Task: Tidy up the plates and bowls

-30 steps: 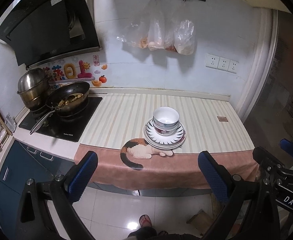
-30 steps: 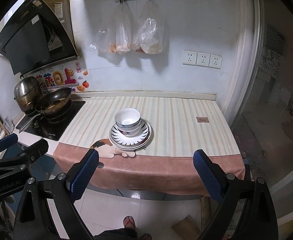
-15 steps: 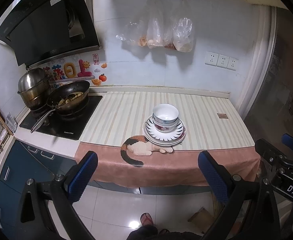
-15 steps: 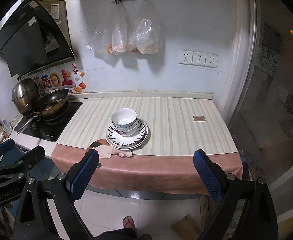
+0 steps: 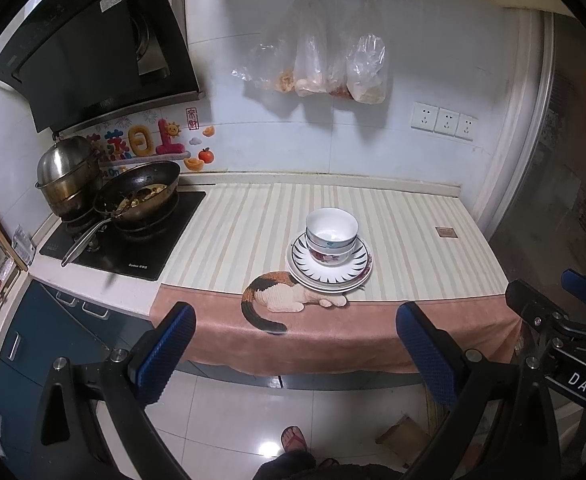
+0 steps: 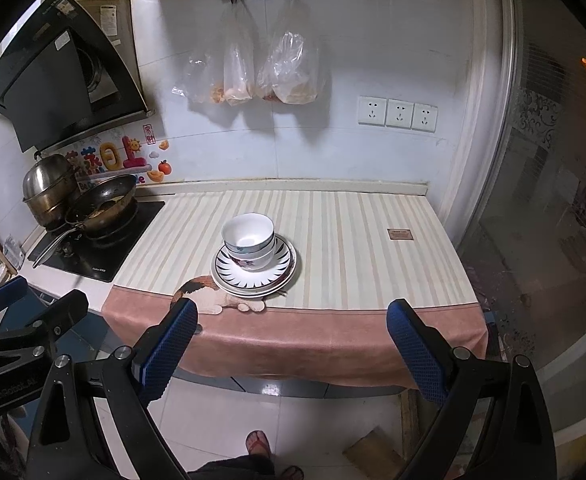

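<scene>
left wrist view takes in the striped counter, and near its front edge, by the cat print, sit the stacked plates with two nested bowls on top. from where i stand the tidying looks finished; nothing else loose shows. the left gripper and right gripper both hang wide apart, empty, well back from the stack.

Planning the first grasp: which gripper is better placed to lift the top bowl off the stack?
Probably the left gripper: the top bowl sits nearly centred ahead of its open fingers. In the right gripper's view the bowl lies left of centre. Both are still well back.
</scene>
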`<action>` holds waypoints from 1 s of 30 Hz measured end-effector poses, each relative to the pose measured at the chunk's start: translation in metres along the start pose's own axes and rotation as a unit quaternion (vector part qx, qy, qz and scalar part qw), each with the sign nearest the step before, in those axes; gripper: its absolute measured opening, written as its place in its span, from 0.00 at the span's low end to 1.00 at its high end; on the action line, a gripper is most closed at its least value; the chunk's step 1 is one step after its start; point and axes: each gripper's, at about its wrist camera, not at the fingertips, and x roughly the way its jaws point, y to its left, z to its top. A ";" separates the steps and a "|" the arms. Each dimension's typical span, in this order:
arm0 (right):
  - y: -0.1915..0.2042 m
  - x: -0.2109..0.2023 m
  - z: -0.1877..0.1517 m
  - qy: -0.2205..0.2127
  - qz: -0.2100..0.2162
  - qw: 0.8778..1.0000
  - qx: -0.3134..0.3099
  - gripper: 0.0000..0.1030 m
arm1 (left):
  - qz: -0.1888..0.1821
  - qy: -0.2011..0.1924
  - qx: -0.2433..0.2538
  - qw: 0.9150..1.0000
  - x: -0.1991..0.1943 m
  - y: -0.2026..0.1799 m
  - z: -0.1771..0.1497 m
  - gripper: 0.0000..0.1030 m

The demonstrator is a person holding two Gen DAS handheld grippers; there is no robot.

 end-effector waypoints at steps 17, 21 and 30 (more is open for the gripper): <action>0.005 0.010 0.001 0.004 -0.005 1.000 0.002 0.95 | 0.000 0.002 0.003 1.000 0.004 0.003 0.002 1.00; 0.005 0.011 0.002 0.004 -0.005 1.000 0.001 0.95 | 0.000 0.002 0.003 1.000 0.005 0.003 0.002 1.00; 0.007 0.010 0.002 0.004 -0.007 1.000 0.002 0.95 | -0.002 0.003 0.004 1.000 0.005 0.005 0.004 1.00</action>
